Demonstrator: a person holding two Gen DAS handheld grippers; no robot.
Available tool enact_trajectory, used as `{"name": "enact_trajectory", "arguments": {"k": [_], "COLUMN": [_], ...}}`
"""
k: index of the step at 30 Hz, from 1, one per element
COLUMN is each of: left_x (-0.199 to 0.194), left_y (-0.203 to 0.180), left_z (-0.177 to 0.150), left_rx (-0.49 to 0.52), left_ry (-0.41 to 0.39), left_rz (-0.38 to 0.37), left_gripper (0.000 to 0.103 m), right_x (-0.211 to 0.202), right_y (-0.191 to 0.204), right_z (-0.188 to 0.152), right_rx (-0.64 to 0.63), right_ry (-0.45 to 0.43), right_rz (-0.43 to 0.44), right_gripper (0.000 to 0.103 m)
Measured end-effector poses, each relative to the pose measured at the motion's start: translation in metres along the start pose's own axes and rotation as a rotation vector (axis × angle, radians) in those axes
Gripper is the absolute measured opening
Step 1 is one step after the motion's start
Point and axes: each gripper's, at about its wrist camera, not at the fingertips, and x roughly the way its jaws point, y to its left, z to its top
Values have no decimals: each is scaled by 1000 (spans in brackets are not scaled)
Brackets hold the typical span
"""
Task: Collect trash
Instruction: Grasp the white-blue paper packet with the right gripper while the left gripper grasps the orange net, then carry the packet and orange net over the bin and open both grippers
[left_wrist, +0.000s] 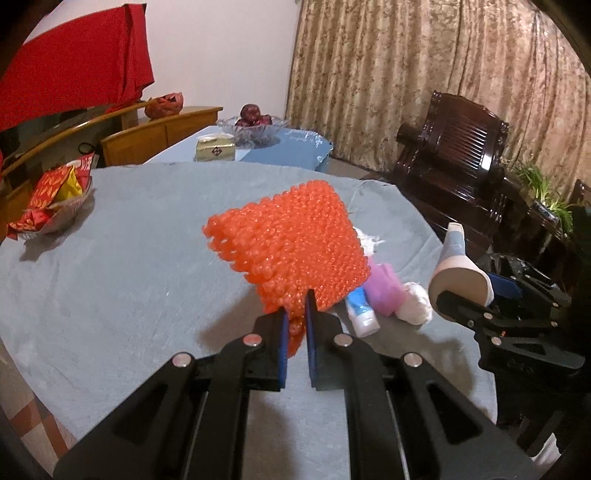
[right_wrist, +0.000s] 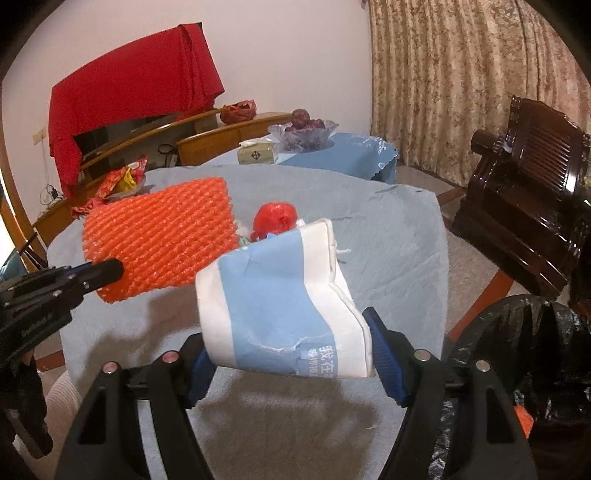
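Both grippers loaded, lifted above table

Round table (left_wrist: 110, 258) under a grey-blue cloth fills both views; black-lined trash bin (right_wrist: 517, 369) sits at its right edge, just beside the right gripper; dark wooden chair (left_wrist: 461, 147) stands further back right.

Left gripper (left_wrist: 297, 325): blue pads nearly together, pinching the lower corner of the orange foam net (left_wrist: 288, 251); the net stands up and forward from the fingertips, off the cloth, casting a shadow below.

Right gripper (right_wrist: 288, 358): fingers wide, clamped on the two sides of the crushed blue-white paper cup (right_wrist: 280, 295); the cup lies sideways between the pads, raised above the cloth, printed text near the right pad.

Left on the table beyond the net: purple wrapper (left_wrist: 384, 288), white crumpled tissue (left_wrist: 415, 302), small blue-white tube (left_wrist: 362, 310), all touching in a cluster; red plastic ball (right_wrist: 275, 218) behind the cup; snack packets in a dish (left_wrist: 55, 199) at far left.
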Motion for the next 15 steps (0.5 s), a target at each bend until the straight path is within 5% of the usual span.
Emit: {"name": "enact_trajectory", "arguments": {"k": [15], "left_x": [-13], "left_y": [-42], "left_z": [3], "left_rx": [46], "left_ry": [-9], "left_rz": [-57], "left_gripper": [7], "right_x": [-46], "right_y": [-20], "right_z": [8], "right_rx": [21], "right_ry": [-53], "right_rz": [-47], "right_gripper": [72]}}
